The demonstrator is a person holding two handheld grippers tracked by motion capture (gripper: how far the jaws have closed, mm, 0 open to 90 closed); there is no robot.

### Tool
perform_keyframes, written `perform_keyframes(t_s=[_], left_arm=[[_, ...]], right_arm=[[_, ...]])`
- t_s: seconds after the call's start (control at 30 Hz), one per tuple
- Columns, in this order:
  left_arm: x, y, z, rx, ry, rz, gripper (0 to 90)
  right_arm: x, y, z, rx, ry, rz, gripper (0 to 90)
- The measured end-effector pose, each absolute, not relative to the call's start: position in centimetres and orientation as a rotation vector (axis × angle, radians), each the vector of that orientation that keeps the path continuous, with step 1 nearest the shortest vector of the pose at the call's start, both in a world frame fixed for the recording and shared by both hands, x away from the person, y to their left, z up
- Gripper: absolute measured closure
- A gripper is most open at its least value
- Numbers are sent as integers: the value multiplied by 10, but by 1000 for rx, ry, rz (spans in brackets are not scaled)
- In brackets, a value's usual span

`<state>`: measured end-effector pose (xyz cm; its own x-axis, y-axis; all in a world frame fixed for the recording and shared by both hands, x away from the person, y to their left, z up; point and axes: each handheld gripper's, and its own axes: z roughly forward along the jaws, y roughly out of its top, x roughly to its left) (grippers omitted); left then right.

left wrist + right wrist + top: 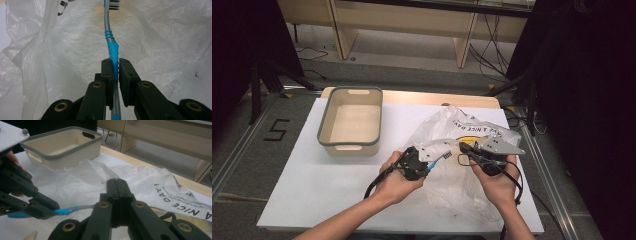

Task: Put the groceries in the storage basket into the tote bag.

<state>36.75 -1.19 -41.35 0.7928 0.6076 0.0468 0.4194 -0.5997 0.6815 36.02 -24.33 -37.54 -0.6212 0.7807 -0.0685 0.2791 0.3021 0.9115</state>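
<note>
The toothbrush (111, 47), blue at the grip and clear grey toward the neck, is clamped by its blue handle between the pads of the left hand-held gripper (114, 67), with the bristle head pointing away from that gripper toward the white plastic bag (162, 45). In the high view the toothbrush (439, 160) lies slanted just above the bag (447, 135), its head reaching toward the right hand-held gripper (462, 146). The right gripper view shows the brush (72, 209) running from the left hand-held gripper (53, 211) up to the side of the right one's jaws, where its head is hidden behind them. The right hand-held gripper (116, 185) has its jaws pressed fully together; whether a fold of the bag's film is pinched between them cannot be told. The crumpled, printed bag is spread on the right half of the white bench (307, 185). A beige basket (351, 145) with a grey rim stands on the bench well to the left of the bag.
</note>
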Motion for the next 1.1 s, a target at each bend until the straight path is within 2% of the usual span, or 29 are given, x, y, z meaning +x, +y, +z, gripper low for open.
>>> perform_keyframes(t_s=[1.1], left_arm=[[383, -47, -431, 2304, 733, 442, 821]], right_arm=[[361, -243, -377, 946, 2071, 1294, 900]])
